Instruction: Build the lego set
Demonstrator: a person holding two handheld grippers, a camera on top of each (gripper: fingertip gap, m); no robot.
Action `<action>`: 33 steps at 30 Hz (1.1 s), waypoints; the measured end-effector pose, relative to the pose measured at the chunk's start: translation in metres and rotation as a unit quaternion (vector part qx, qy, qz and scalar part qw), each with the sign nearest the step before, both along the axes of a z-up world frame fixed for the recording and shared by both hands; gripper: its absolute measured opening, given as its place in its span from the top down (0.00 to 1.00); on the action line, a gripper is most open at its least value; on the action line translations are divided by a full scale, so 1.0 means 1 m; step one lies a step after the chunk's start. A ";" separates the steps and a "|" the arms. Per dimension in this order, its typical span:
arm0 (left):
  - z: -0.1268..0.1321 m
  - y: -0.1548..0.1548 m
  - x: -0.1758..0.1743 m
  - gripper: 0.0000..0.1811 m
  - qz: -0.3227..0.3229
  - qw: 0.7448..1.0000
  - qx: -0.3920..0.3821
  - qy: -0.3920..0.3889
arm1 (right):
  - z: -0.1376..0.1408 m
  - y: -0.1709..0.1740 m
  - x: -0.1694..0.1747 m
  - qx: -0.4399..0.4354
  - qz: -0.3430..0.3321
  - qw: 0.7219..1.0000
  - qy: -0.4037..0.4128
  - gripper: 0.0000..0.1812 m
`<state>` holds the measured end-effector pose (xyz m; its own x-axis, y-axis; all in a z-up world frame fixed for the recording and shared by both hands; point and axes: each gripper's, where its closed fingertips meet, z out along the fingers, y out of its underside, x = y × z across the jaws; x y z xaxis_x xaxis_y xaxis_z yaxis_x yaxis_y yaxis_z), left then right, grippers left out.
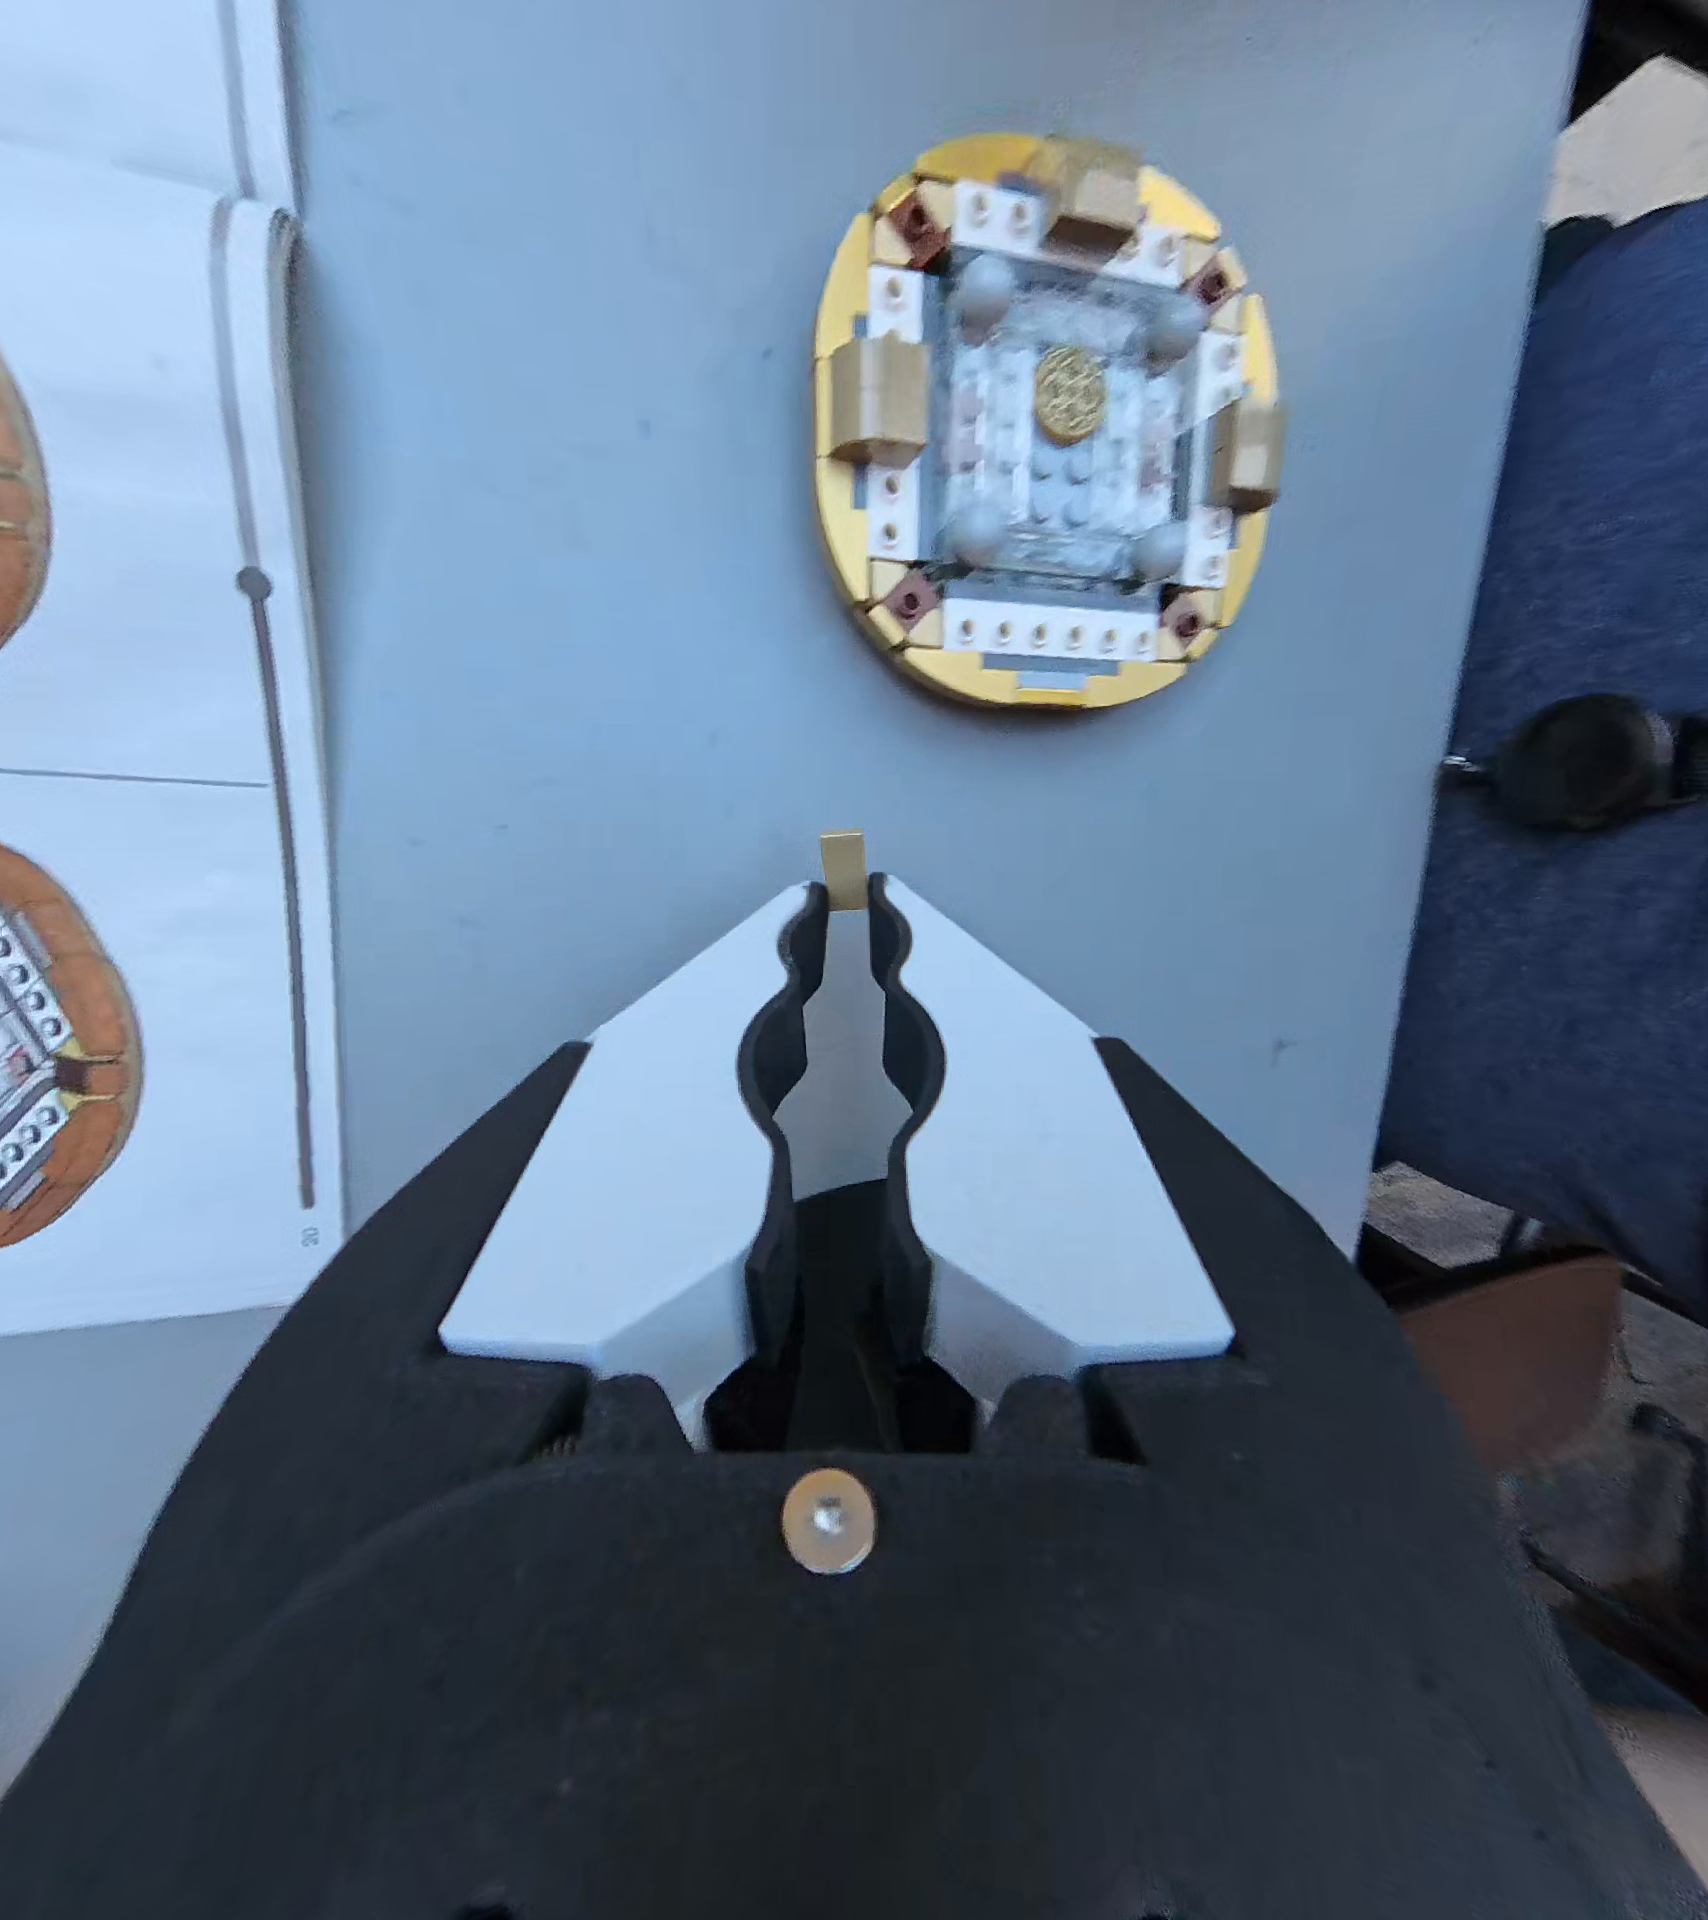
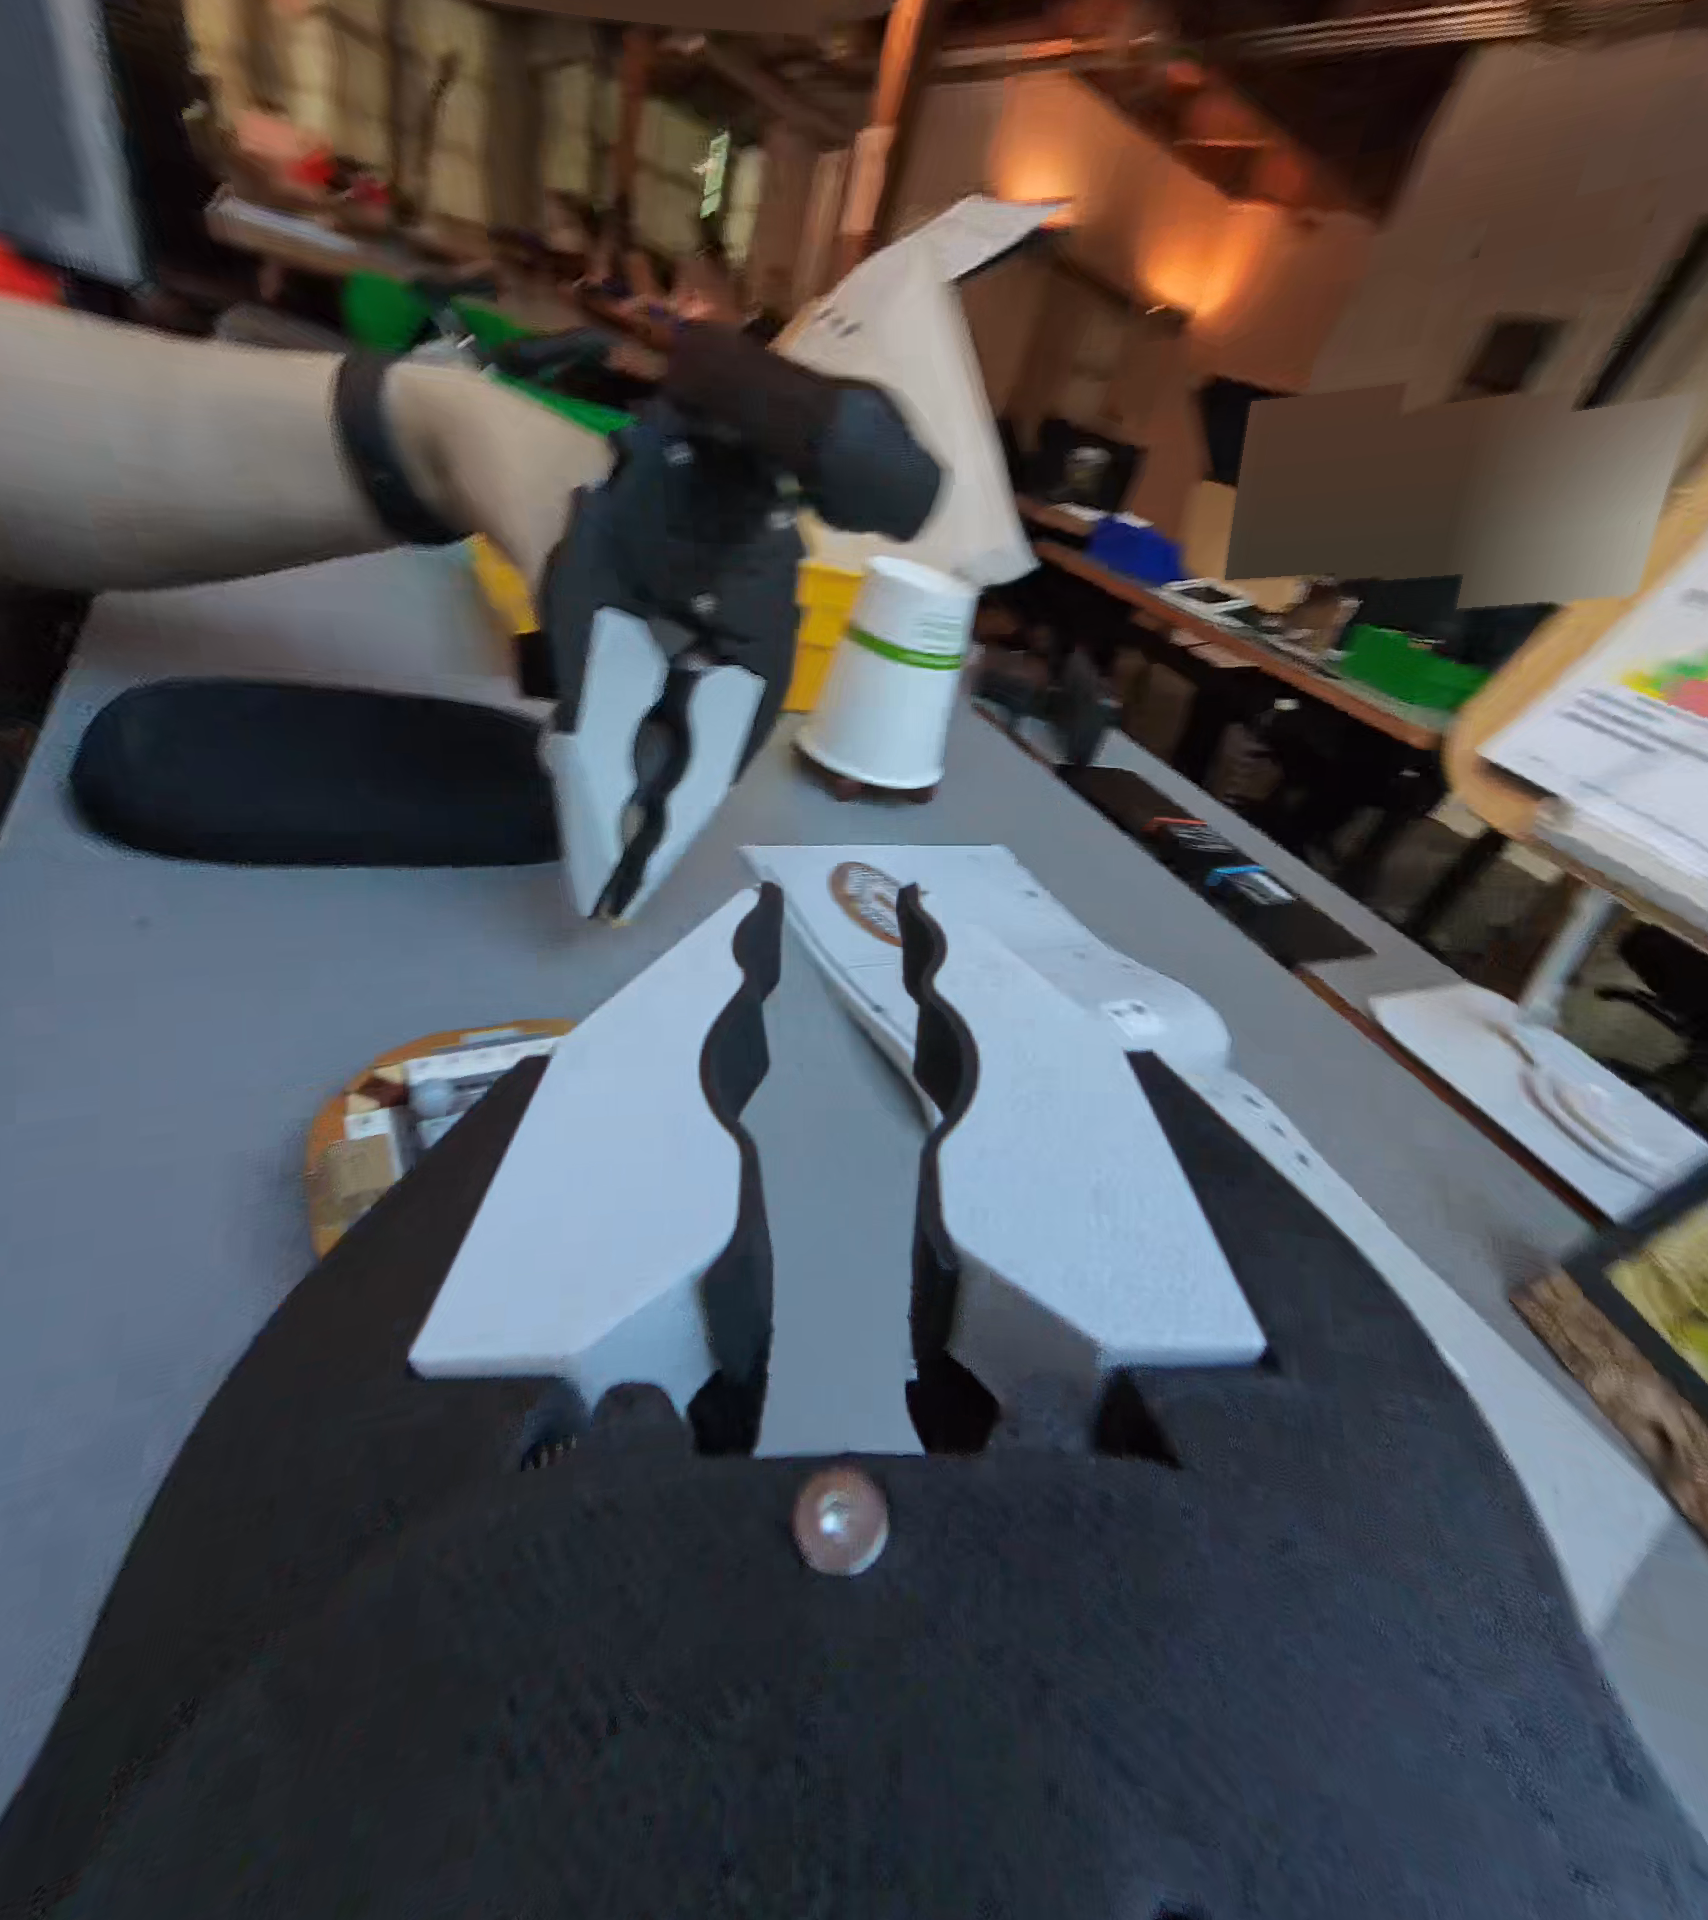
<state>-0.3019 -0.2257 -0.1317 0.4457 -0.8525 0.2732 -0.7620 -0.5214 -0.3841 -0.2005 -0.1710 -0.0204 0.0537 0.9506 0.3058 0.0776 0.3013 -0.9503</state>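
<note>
The round gold Lego model point(image 1: 1045, 421) lies on the grey table point(image 1: 569, 520), with white bricks, gold arches and a clear centre holding a gold disc. My left gripper point(image 1: 845, 896) is shut on a small gold tile point(image 1: 844, 871), held above the table short of the model. In the right wrist view the left gripper point(image 2: 618, 906) hovers with the tile at its tips. My right gripper point(image 2: 842, 904) is open and empty, above the table just right of the model point(image 2: 414, 1101), which its left finger partly hides.
The open instruction booklet point(image 1: 102, 727) lies left of the model; it shows ahead in the right wrist view point(image 2: 985, 935). A white paper cup point(image 2: 886, 675) stands upside down and a black pad point(image 2: 310, 769) lies farther back. The table's right edge point(image 1: 1463, 727) borders blue fabric. My right fingertips sit around 15 cm from my left ones.
</note>
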 end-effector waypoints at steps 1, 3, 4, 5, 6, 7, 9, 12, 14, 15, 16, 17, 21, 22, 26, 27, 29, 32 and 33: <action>0.004 -0.003 0.003 0.97 -0.006 1.000 -0.009 -0.009 | -0.005 -0.017 -0.016 0.031 0.036 0.998 -0.035 0.90; 0.013 -0.008 0.008 0.97 -0.022 0.999 -0.021 -0.024 | -0.012 -0.046 -0.043 0.096 0.097 0.987 -0.088 0.90; 0.018 -0.012 0.012 0.97 -0.031 0.998 -0.031 -0.035 | -0.018 -0.059 -0.053 0.119 0.131 0.977 -0.116 0.90; 0.024 -0.018 0.015 0.97 -0.043 0.997 -0.043 -0.046 | -0.024 -0.066 -0.061 0.139 0.151 0.969 -0.140 0.90; 0.028 -0.022 0.017 0.97 -0.052 0.996 -0.053 -0.053 | -0.030 -0.071 -0.068 0.162 0.165 0.960 -0.155 0.90; 0.031 -0.026 0.018 0.97 -0.059 0.995 -0.061 -0.055 | -0.035 -0.075 -0.072 0.181 0.179 0.953 -0.165 0.90; 0.037 -0.032 0.018 0.97 -0.070 0.993 -0.070 -0.058 | -0.046 -0.084 -0.076 0.195 0.208 0.939 -0.190 0.90; 0.045 -0.040 0.021 0.97 -0.085 0.990 -0.080 -0.074 | -0.052 -0.087 -0.081 0.221 0.209 0.932 -0.195 0.91; 0.048 -0.043 0.025 0.97 -0.091 0.988 -0.087 -0.090 | -0.054 -0.091 -0.083 0.228 0.214 0.930 -0.193 0.92; 0.050 -0.044 0.027 0.97 -0.093 0.987 -0.092 -0.096 | -0.056 -0.093 -0.083 0.229 0.215 0.928 -0.197 0.92; 0.049 -0.044 0.027 0.97 -0.095 0.986 -0.094 -0.097 | -0.057 -0.093 -0.084 0.231 0.213 0.929 -0.197 0.94; 0.049 -0.045 0.028 0.97 -0.096 0.986 -0.096 -0.098 | -0.057 -0.094 -0.084 0.232 0.213 0.929 -0.195 0.95; 0.053 -0.046 0.031 0.97 -0.097 0.982 -0.109 -0.121 | -0.054 -0.094 -0.081 0.207 0.217 0.935 -0.190 0.98; 0.054 -0.045 0.031 0.97 -0.093 0.981 -0.111 -0.128 | -0.053 -0.094 -0.080 0.198 0.216 0.937 -0.188 0.98; 0.062 -0.028 0.026 0.86 -0.045 0.984 -0.084 -0.151 | -0.050 -0.069 -0.072 0.084 0.176 0.957 -0.216 0.99; 0.064 -0.022 0.021 0.84 -0.026 0.986 -0.068 -0.151 | -0.051 -0.049 -0.065 0.029 0.145 0.961 -0.233 0.99; 0.067 -0.021 0.012 0.83 -0.011 0.987 -0.046 -0.153 | -0.067 -0.010 -0.040 -0.127 0.100 0.943 -0.290 0.99; 0.067 -0.031 0.001 0.85 -0.016 0.989 -0.011 -0.147 | -0.092 0.027 0.003 -0.393 0.059 0.852 -0.341 0.99; 0.064 -0.033 -0.003 0.85 -0.015 0.990 -0.001 -0.137 | -0.097 0.036 0.012 -0.450 0.047 0.825 -0.339 0.99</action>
<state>-0.3050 -0.2585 -0.0672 0.3291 -0.8636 0.3820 -0.6441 -0.5011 -0.5780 -0.1883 -0.1352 -0.1173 0.0726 0.7989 -0.5971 0.6995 -0.4675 -0.5405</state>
